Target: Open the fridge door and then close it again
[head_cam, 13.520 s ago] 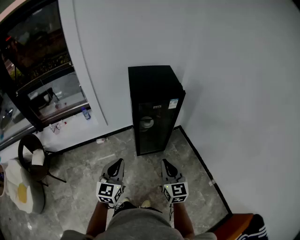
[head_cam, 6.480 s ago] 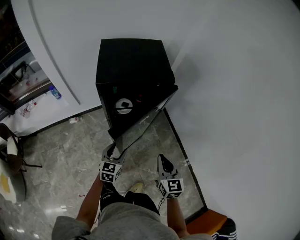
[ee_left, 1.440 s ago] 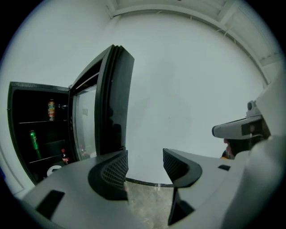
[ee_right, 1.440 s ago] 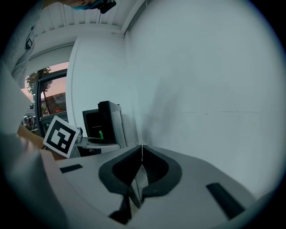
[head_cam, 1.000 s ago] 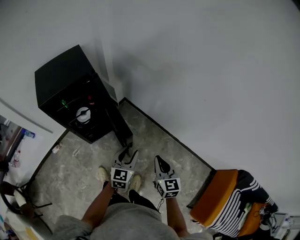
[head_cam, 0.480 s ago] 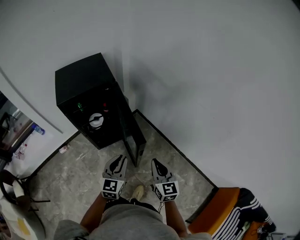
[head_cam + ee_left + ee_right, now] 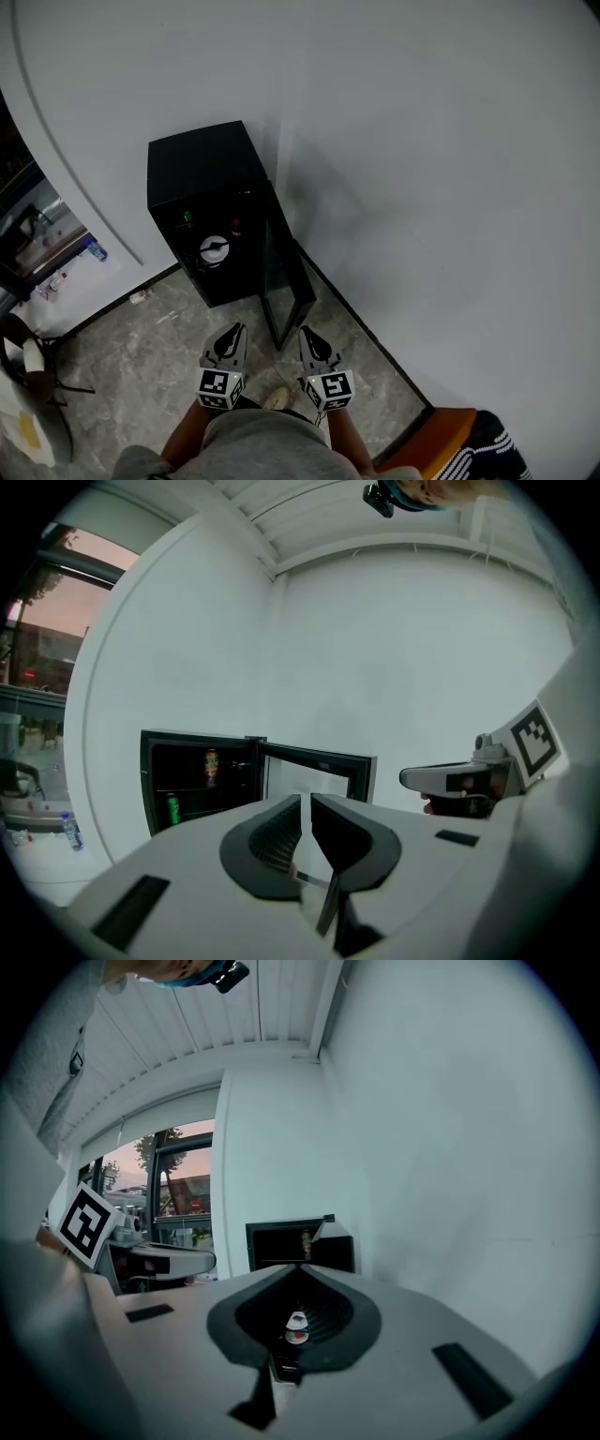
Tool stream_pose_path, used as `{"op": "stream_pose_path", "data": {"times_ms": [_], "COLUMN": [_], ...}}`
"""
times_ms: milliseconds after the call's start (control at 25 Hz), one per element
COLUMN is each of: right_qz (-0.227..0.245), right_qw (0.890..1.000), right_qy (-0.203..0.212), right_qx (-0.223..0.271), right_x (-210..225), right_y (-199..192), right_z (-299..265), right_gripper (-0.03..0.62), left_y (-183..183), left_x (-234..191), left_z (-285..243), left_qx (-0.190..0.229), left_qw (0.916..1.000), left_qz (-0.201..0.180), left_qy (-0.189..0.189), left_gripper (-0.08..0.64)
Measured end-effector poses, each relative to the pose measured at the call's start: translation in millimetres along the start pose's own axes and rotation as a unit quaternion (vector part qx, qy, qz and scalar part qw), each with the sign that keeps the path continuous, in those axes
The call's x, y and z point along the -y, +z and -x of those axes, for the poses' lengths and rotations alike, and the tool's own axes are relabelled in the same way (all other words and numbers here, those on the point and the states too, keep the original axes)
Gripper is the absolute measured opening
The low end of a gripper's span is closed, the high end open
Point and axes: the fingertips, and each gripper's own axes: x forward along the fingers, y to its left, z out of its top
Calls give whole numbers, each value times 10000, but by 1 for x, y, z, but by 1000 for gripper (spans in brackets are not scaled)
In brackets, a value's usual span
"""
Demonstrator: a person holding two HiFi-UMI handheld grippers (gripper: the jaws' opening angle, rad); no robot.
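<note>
The black mini fridge (image 7: 202,202) stands against the white wall, and its glass door (image 7: 284,292) is swung wide open toward me. In the left gripper view the fridge (image 7: 197,780) shows an orange can (image 7: 211,766) and a green can (image 7: 172,808) inside, with the door (image 7: 317,775) beside them. My left gripper (image 7: 232,334) hangs in the air short of the door's free edge. Its jaws are closing to a thin slit with nothing between them (image 7: 306,804). My right gripper (image 7: 307,336) is shut and empty (image 7: 298,1271), just right of the door edge.
White wall runs close along the right of the door. An orange seat (image 7: 439,439) sits at the bottom right. A dark chair (image 7: 33,370) and a window ledge with a bottle (image 7: 93,249) are at the left. My shoe (image 7: 275,400) rests on the marble floor.
The left gripper's jaws have gone from wide open near the door edge to almost together. Both grippers have risen and drawn back from the door. The door stays open.
</note>
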Motion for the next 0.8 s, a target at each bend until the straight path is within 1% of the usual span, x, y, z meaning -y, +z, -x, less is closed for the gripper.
{"op": "stream_pose_path", "data": {"times_ms": [160, 320, 520, 640, 800], "right_qz": [87, 106, 71, 64, 64], "right_qw": [9997, 9994, 9994, 9995, 9996], "right_qy": [211, 328, 331, 303, 272], "right_qx": [22, 26, 24, 6, 7], "right_x": [-16, -27, -28, -27, -26], "right_y": [5, 5, 4, 3, 3], "right_z": [-5, -10, -12, -10, -8], "right_gripper": [25, 25, 25, 24, 25], "left_y": [7, 7, 4, 7, 10], "left_x": [-7, -15, -16, -15, -11], "left_z": [10, 16, 16, 17, 16], "left_qx": [102, 106, 34, 107, 156], "left_qw": [9999, 9997, 9998, 9998, 9996], "left_qz": [19, 50, 67, 83, -157], "left_qy": [113, 221, 178, 151, 179], "left_gripper": [35, 35, 32, 26, 26]}}
